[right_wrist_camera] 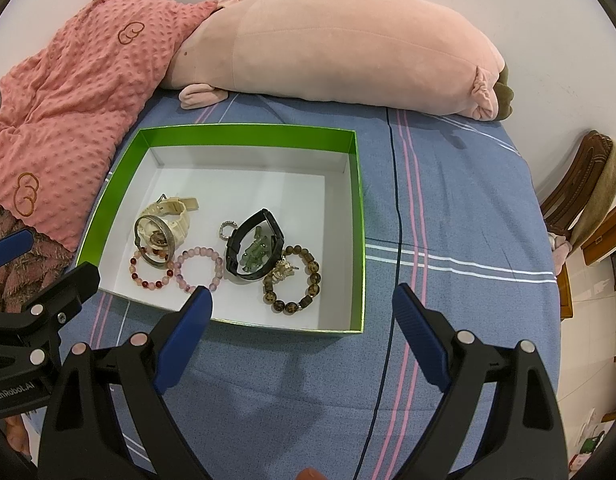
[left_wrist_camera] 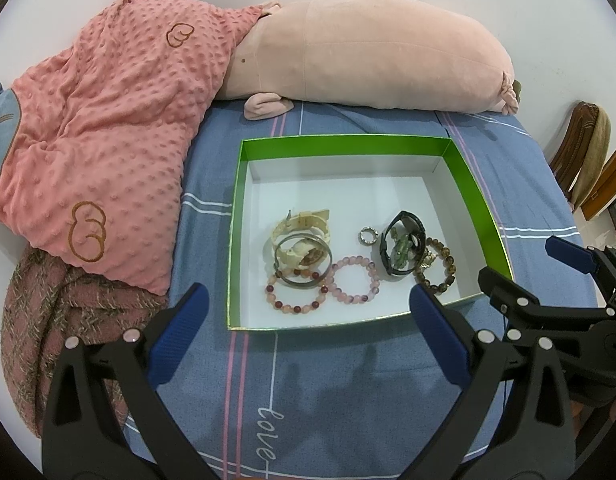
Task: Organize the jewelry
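Both grippers hang w/ jaws spread wide and nothing btwn them: left gripper (left_wrist_camera: 308, 312) sits at the near edge of the green box (left_wrist_camera: 468, 184), right gripper (right_wrist_camera: 303, 308) just off that same near wall, more toward the box's 5 o'clock corner. All the jewelry is already inside the box, crowded into the near half; the far half, 12 o'clock side, is bare white floor. At approx 9 o'clock in the box: cream watch (left_wrist_camera: 303, 226) w/ a metal bangle (left_wrist_camera: 303, 260) lying on top of it, and the bangle also overlaps the red-pink bead bracelet (left_wrist_camera: 293, 294) at 7 o'clock. Pale pink bracelet (left_wrist_camera: 352, 280) sits at 6 o'clock, touching its neighbour. Small ring (left_wrist_camera: 367, 236) near centre, just beside the black watch (left_wrist_camera: 402, 244), which has a green jade-like piece (right_wrist_camera: 253, 256) tucked inside its loop. Brown bead bracelet (right_wrist_camera: 291, 280) at 4 o'clock w/ a small gold charm (right_wrist_camera: 281, 270) inside it. Likely risks: pieces overlap, so pinching the bangle prob drags the cream watch or beads along; the ring is tiny and may slip or skate off the pads; the box is light card on a soft blue bedsheet (right_wrist_camera: 448, 200), so a push on its wall could slide or tip it; two grippers this close could also bump.
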`<state>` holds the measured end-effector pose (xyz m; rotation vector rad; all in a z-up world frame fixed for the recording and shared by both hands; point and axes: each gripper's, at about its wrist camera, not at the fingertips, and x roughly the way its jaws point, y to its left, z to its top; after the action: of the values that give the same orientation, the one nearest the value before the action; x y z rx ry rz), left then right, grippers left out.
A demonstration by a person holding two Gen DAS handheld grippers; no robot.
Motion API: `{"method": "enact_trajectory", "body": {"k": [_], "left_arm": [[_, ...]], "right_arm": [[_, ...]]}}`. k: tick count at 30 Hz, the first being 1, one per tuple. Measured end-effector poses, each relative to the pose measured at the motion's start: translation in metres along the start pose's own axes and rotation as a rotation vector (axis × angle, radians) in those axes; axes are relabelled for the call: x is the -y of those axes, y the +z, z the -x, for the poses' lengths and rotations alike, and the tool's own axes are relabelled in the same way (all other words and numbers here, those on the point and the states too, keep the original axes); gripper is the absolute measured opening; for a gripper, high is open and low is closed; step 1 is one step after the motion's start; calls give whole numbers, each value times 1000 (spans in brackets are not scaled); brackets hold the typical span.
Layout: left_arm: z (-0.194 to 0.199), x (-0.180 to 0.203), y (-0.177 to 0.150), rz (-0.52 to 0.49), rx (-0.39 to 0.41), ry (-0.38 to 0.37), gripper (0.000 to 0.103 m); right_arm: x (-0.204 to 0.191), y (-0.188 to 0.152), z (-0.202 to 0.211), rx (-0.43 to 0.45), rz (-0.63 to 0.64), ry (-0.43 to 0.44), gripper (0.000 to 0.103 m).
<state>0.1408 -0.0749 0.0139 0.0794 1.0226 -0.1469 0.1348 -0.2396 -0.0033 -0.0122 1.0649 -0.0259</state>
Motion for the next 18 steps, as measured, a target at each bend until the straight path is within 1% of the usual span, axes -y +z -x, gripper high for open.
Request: {"method": "enact_trajectory", "body": {"k": [18], "left_arm": [[-4, -2, -2, -3, -14, -1, 101]], "right_arm": [[-1, 0, -1, -6, -2, 5, 91]]}}
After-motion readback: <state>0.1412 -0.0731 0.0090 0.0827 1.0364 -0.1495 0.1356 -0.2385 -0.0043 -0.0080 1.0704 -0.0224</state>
